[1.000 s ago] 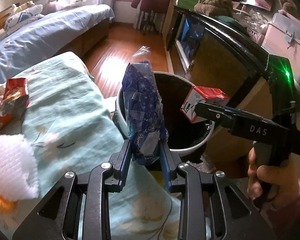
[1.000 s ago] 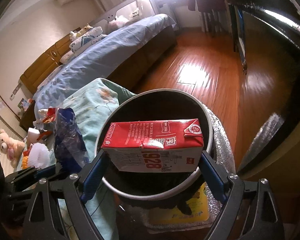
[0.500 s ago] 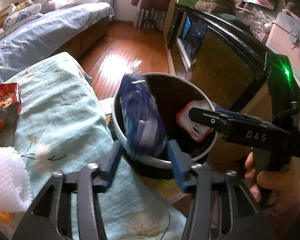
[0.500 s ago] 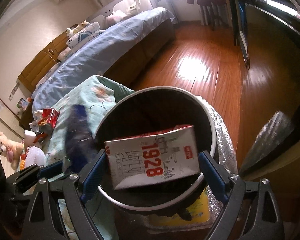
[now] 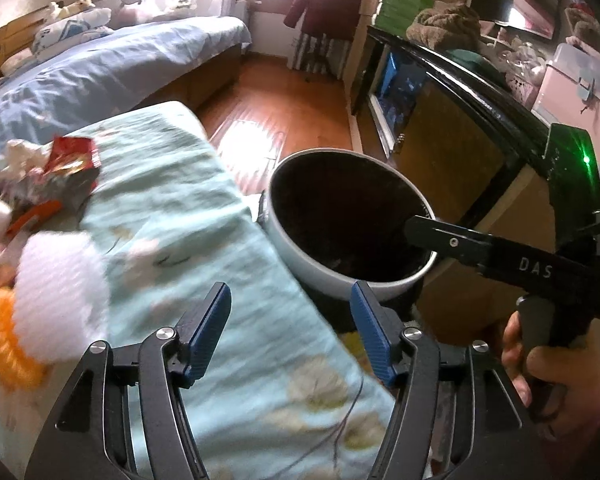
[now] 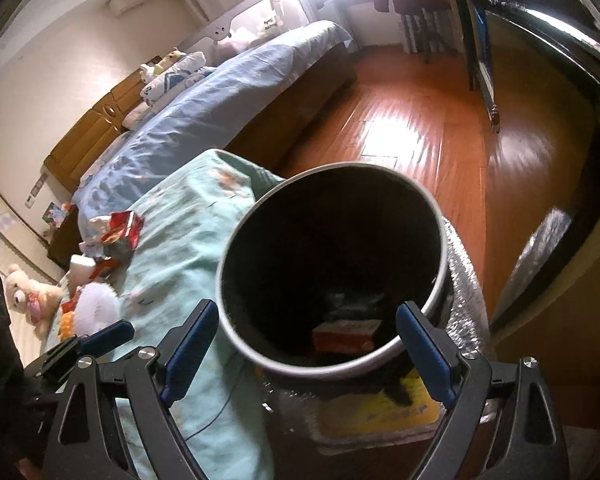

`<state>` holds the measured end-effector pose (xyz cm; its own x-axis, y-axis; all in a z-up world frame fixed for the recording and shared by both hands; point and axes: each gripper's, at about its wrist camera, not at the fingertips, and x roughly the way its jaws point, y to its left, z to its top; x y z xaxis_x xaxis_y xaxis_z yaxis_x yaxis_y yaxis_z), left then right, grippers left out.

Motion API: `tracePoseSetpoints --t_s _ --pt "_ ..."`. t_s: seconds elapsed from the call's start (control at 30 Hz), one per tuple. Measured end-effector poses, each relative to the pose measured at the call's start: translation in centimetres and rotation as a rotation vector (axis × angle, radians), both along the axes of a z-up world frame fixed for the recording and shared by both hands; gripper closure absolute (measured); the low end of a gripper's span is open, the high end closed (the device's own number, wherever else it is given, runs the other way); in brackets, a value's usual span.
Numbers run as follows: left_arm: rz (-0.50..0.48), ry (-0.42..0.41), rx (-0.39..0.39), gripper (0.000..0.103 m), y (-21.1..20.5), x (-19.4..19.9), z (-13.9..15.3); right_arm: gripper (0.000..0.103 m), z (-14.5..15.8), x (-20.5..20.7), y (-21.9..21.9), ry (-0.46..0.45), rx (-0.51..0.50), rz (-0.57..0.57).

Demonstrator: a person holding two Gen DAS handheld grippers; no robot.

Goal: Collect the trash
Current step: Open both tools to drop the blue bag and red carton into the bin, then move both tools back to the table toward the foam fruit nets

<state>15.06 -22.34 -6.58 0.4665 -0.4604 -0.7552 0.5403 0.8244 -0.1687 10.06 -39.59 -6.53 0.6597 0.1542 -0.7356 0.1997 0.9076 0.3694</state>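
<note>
Both grippers stand with their jaws spread wide and nothing between the blue pads. The left gripper [image 5: 290, 332] hangs over the near edge of the worktop, which is draped in a pale green flowered cloth [image 5: 204, 240]; the right gripper [image 6: 306, 350] points down into the mouth of the round bin [image 6: 440, 280], its pads flanking the near rim.

The bin stands on the floor just right of the worktop, touching or nearly touching the hanging cloth. Deep inside it lies a red-and-white carton [image 6: 346, 330], partly lost in the dark; what else lies in there cannot be made out. In the left wrist view the right gripper's black body reaches across the bin's right rim.

More trash lies on the far left of the cloth: a crumpled red wrapper [image 5: 74, 160] among scraps of white paper, and nearer, a white foam net [image 5: 60, 292] beside something orange [image 5: 0, 344], both blurred.

Beyond the worktop runs a bed with a blue cover [image 6: 204, 120], then sunlit wooden floor [image 6: 400, 132]. A dark glass-fronted cabinet [image 5: 440, 120] stands close on the bin's right.
</note>
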Motion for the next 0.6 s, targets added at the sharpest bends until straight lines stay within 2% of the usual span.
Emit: tracePoseSetpoints --t_s 0.3,0.6 --pt "0.102 -0.015 -0.015 0.039 5.6 -2.8 0.2 0.011 0.5 -2.3 4.3 -0.040 0.015 0.038" --pt "0.219 -0.031 -0.044 0.039 11.3 -4.2 0.4 0.011 0.6 -2.4 8.8 -0.048 0.023 0.120"
